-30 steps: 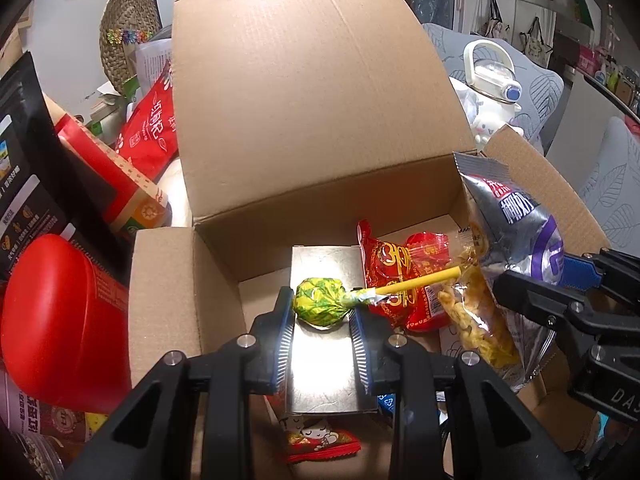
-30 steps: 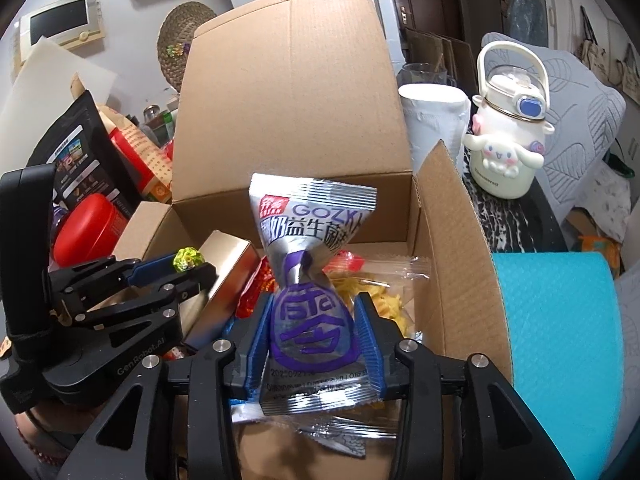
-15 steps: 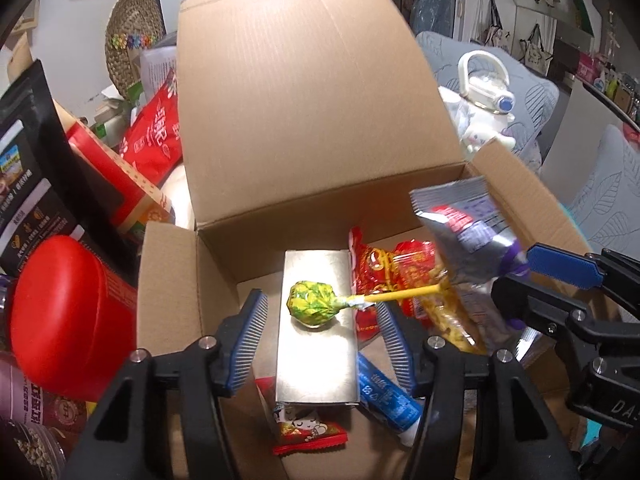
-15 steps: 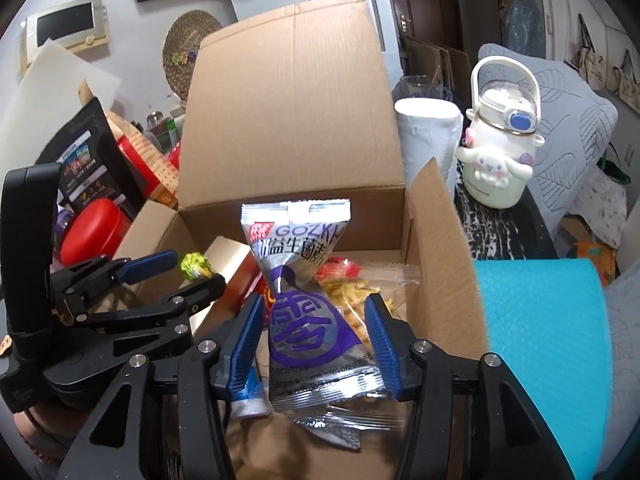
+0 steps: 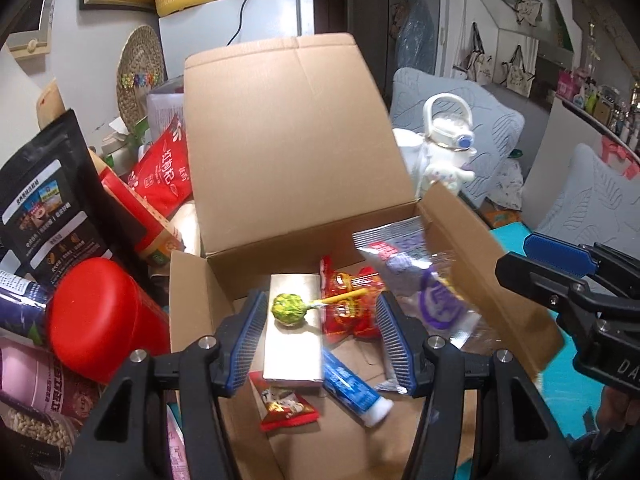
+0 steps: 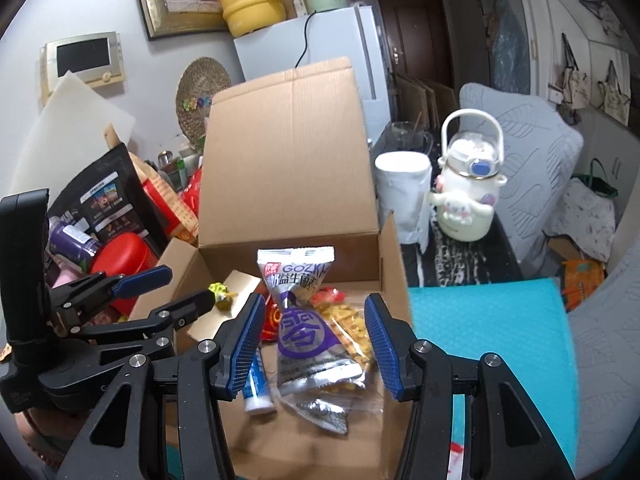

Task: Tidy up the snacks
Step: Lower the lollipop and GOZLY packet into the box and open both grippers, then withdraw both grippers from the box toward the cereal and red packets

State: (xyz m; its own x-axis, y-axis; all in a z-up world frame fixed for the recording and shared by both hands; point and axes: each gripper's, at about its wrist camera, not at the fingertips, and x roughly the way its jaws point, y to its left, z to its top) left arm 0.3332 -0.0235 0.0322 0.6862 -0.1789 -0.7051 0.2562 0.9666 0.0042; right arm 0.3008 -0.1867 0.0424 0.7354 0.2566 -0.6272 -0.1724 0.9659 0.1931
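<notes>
An open cardboard box (image 5: 188,312) holds the snacks. A green lollipop (image 5: 288,309) with a yellow stick lies on a silver carton (image 5: 294,356) inside it. My left gripper (image 5: 320,336) hangs open above them, pads clear of the lollipop. A silver and purple bag (image 6: 304,320) rests on a clear bag of yellow snacks (image 6: 352,328) at the box's right. My right gripper (image 6: 316,340) is open above that bag without touching it. Red packets (image 5: 348,316), a blue tube (image 5: 352,384) and a small red packet (image 5: 286,404) also lie in the box.
Left of the box stand a red canister (image 5: 100,316), a black pouch (image 5: 48,200) and a red bag (image 5: 166,172). The box's tall rear flap stands upright. A white bottle (image 6: 468,192) and white cup (image 6: 402,188) stand behind right, beside a teal mat (image 6: 492,344).
Both grippers opened: the left let go of the lollipop, the right let go of the silver and purple bag. Both then rose and drew back from the box.
</notes>
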